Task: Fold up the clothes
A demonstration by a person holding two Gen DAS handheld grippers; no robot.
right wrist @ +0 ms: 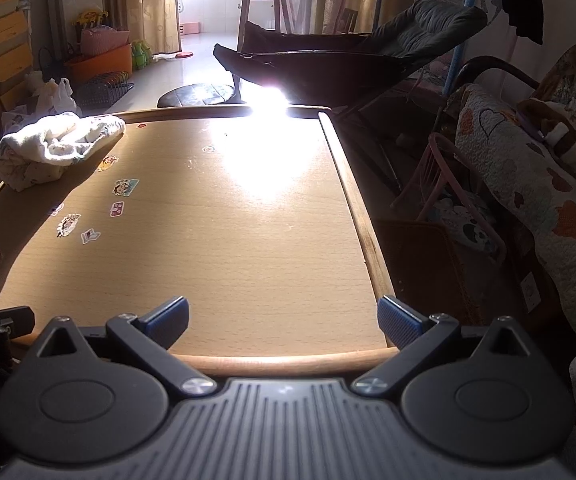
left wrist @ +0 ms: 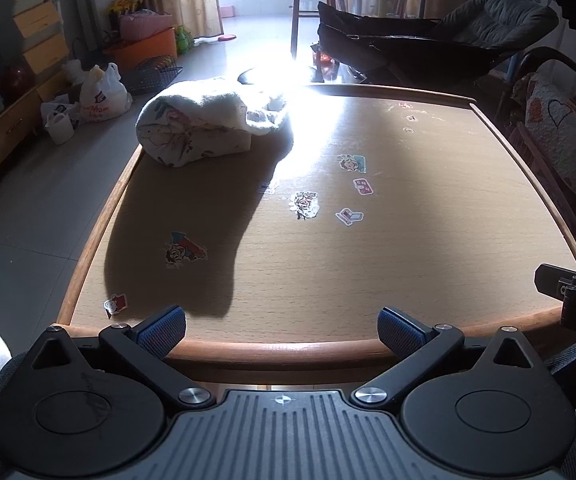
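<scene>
We hold our left gripper [left wrist: 281, 330] and our right gripper [right wrist: 283, 322] at the near edge of the wooden worktop [left wrist: 328, 264], each with its blue-padded fingers [left wrist: 398, 330] spread wide and holding nothing. The white printed garment [left wrist: 207, 122] lies bunched at the far left corner of the worktop, well apart from both. Cartoon stickers [left wrist: 306, 204] dot the wood between.
</scene>
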